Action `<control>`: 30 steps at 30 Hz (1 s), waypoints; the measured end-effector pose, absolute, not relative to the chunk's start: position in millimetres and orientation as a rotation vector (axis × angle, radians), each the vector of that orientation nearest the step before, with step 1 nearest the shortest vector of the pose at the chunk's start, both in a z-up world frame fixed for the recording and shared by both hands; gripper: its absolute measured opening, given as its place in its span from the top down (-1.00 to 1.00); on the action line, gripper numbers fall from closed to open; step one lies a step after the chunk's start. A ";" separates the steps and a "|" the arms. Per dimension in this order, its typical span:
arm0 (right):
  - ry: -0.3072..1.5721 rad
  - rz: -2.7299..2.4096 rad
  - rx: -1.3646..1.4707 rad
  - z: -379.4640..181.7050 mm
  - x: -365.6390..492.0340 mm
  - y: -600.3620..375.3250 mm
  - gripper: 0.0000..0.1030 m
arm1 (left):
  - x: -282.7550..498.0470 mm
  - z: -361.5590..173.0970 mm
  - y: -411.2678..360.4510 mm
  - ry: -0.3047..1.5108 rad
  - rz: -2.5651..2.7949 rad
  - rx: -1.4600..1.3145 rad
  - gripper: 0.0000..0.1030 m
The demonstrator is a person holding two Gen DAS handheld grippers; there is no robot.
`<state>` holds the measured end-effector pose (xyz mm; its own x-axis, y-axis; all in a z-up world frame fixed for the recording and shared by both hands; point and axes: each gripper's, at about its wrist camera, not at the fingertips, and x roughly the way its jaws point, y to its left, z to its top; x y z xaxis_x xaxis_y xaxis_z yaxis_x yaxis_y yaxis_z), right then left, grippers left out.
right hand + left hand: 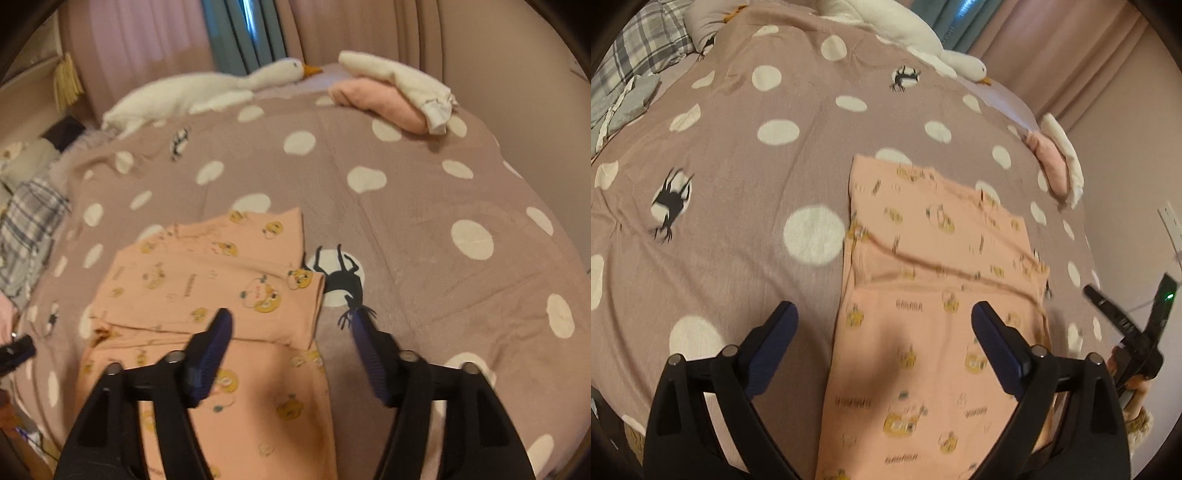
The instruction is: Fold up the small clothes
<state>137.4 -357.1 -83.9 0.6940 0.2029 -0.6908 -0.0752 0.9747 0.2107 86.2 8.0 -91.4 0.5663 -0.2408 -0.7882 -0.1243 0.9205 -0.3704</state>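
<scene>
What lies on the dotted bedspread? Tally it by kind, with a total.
Peach printed cotton garment: 1
Folded clothes, pink under white: 2
White plush goose toy: 1
Grey plaid fabric: 1
Total: 5

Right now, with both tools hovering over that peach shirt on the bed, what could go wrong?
Both tools are open and hold nothing. The left tool straddles the left edge of the peach garment, so closing there might pinch the dotted bedspread too. The right tool sits over the folded sleeve; a careless grab could undo that fold.
</scene>
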 end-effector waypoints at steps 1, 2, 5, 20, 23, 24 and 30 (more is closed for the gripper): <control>0.772 0.165 0.177 -81.6 129.7 -359.3 -0.41 | 80.0 -95.5 8.1 0.984 -0.071 -0.411 -0.85; 0.762 0.169 0.179 -80.7 124.1 -360.4 -0.49 | 75.0 -99.3 7.7 0.996 -0.073 -0.410 -0.85; 0.746 0.164 0.179 -80.2 100.5 -368.3 -0.57 | 58.7 -110.4 7.3 1.034 -0.097 -0.414 -0.85; 0.958 0.157 0.205 -148.8 5.4 -381.4 -0.57 | -15.6 -172.2 0.9 1.242 -0.230 -0.428 -0.51; 1.023 0.156 0.279 -164.0 -5.9 -385.8 -0.57 | -23.4 -173.5 2.2 1.240 -0.244 -0.436 -0.45; 1.049 0.158 0.289 -168.3 -9.3 -386.0 -0.57 | -24.9 -174.7 2.3 1.246 -0.255 -0.452 -0.45; 1.107 0.180 0.290 -177.9 -20.5 -382.5 -0.36 | -37.6 -183.8 -7.4 1.299 -0.329 -0.484 -0.44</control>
<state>-20.5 -382.5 -177.9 0.4381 0.2857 -0.8523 0.0010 0.9480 0.3183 -37.6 -7.4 -183.8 0.2438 -0.4933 -0.8350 -0.0361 0.8558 -0.5161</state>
